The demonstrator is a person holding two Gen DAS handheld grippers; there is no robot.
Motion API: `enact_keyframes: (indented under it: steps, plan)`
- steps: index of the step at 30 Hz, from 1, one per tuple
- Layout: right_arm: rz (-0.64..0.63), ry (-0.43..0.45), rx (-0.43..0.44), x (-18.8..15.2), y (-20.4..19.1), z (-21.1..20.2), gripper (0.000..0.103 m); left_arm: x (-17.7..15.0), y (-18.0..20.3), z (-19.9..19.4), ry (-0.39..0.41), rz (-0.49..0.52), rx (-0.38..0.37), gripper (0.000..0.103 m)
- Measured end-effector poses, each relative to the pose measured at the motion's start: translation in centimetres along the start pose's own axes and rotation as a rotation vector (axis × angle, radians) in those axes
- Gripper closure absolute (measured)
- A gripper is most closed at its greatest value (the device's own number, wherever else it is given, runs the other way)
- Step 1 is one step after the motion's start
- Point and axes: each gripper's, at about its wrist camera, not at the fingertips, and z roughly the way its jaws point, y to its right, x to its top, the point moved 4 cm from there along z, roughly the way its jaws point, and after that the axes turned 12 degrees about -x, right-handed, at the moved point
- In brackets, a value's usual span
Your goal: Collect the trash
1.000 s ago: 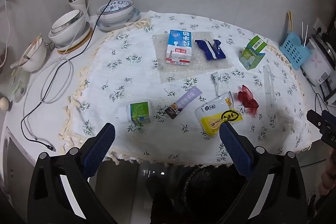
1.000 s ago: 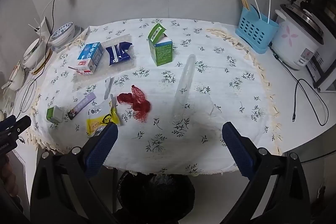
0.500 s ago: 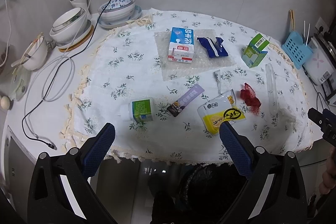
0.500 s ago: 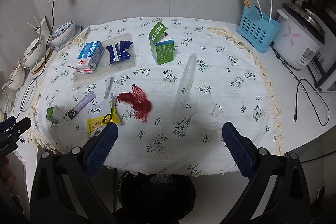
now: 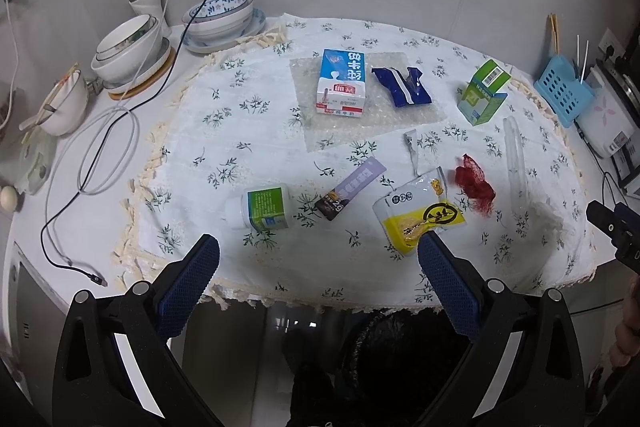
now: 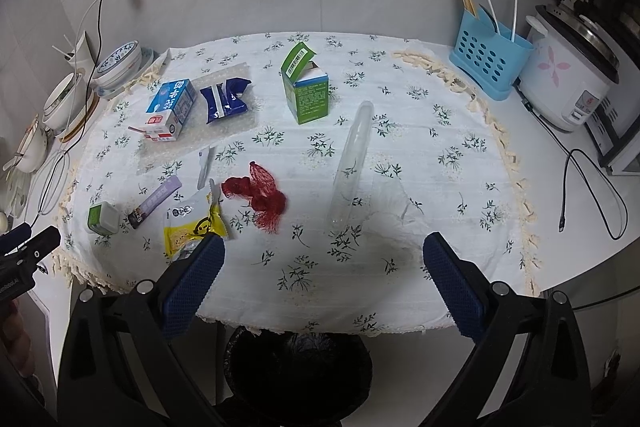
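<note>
A cloth-covered surface [image 6: 420, 147] strewn with litter fills both wrist views, with a black-lined bin [image 6: 298, 367] on the floor just below its near edge. Both tools hang back over that edge, above the bin: the left gripper [image 5: 318, 251] and the right gripper [image 6: 323, 247] each have their jaws spread wide and hold nothing.

The trash lies ahead of them, none of it collected yet. A long clear tube [image 6: 350, 165] runs lengthwise away from the right gripper, almost in line with its reach (a grasp would likely have to cross that axis). A blue milk carton [image 5: 342, 82] and an open green box [image 6: 306, 95] sit farther back. Closer in are a yellow snack packet [image 5: 418, 213], a red net [image 6: 260, 195], a white bottle [image 5: 262, 207] lying on its side, and a purple sachet [image 5: 352, 187] lying diagonally.

The bottle and sachet lie ahead-left, nearer the left gripper; the tube is nearer the right. The yellow packet sits just beyond each tool's inner finger, within either's reach.
</note>
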Motion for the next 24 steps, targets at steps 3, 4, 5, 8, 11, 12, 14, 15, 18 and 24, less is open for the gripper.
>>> enact_keyframes:
  steps: [3,4,5,8,11,12,14,15,18,24]
  plan:
    - [-0.002,0.0,0.0,-0.02,-0.05,0.01,0.007,-0.06,-0.09,0.06,-0.004,-0.004,-0.003,0.006]
    - [-0.003,0.0,0.001,-0.02,-0.06,0.01,0.007,-0.04,-0.08,0.09,-0.005,-0.005,-0.003,0.006]
    - [-0.003,0.0,0.001,-0.04,-0.05,0.01,0.007,-0.04,-0.1,0.11,-0.006,-0.005,-0.003,0.006]
    - [-0.003,-0.001,0.0,-0.05,-0.13,-0.02,0.007,-0.05,-0.12,0.15,-0.007,-0.006,-0.003,0.006]
    - [-0.004,-0.003,0.003,-0.03,-0.09,0.03,0.007,-0.06,-0.15,0.18,-0.008,-0.009,-0.004,0.006]
    - [-0.004,-0.001,0.004,-0.03,-0.11,0.0,0.007,-0.07,-0.13,0.2,-0.009,-0.009,-0.004,0.006]
    - [-0.005,-0.001,0.007,-0.03,-0.17,-0.02,0.007,-0.11,-0.15,0.23,-0.011,-0.01,-0.006,0.006]
    - [-0.005,-0.001,0.008,0.0,-0.19,-0.02,0.007,-0.12,-0.13,0.24,-0.012,-0.011,-0.01,0.006]
    - [-0.007,-0.002,0.011,0.03,-0.26,-0.07,0.007,-0.12,-0.03,0.28,-0.012,-0.01,-0.014,0.006]
    - [-0.008,-0.002,0.016,0.19,-0.25,-0.08,0.007,-0.14,-0.03,0.26,-0.013,-0.012,-0.015,0.006]
